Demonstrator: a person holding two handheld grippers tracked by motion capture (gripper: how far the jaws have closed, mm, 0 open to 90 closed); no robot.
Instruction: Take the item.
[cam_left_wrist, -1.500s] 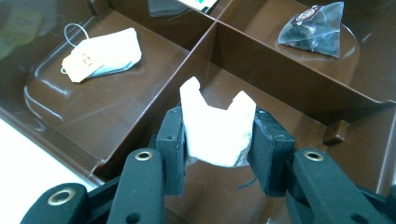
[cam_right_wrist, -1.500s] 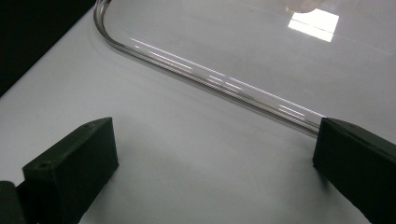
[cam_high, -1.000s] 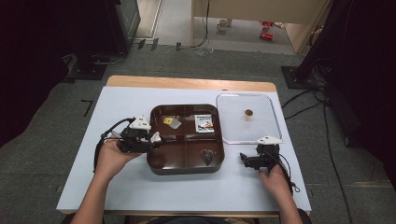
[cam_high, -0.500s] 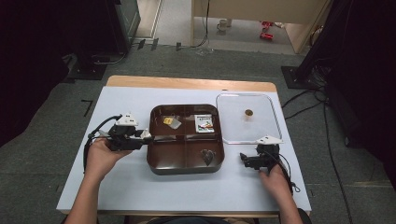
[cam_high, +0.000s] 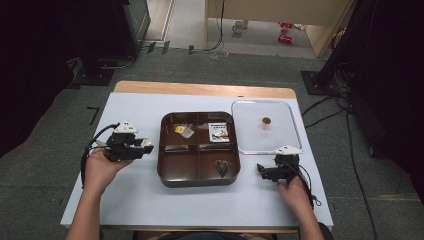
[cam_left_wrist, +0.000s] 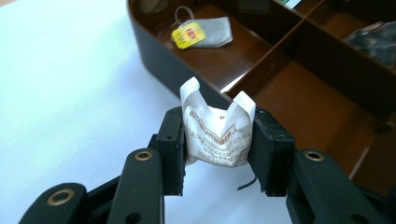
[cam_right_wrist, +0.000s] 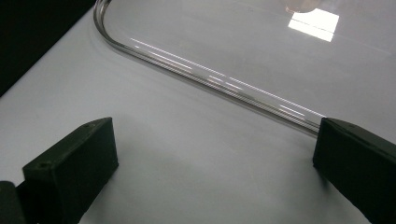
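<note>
On the left side of the white table (cam_high: 125, 195), the left gripper (cam_left_wrist: 218, 140) is clamped on a small white paper packet (cam_left_wrist: 217, 135) with brown print, held just beside the outer wall of the brown tray (cam_high: 165, 170). The right gripper (cam_right_wrist: 215, 154) rests with its jaws wide apart and nothing between them, next to the clear plastic lid (cam_high: 285, 132). To do this step well, I think the packet should be lifted over the wall before moving across — the paper is thin and creased, so a scrape could pull it loose. The tray is glossy, with rounded corners and dividers; one compartment holds a tea bag (cam_left_wrist: 205, 32) with a yellow tag. A dark, perhaps heart-shaped thing (cam_high: 222, 167) lies in another — too small to tell.
</note>
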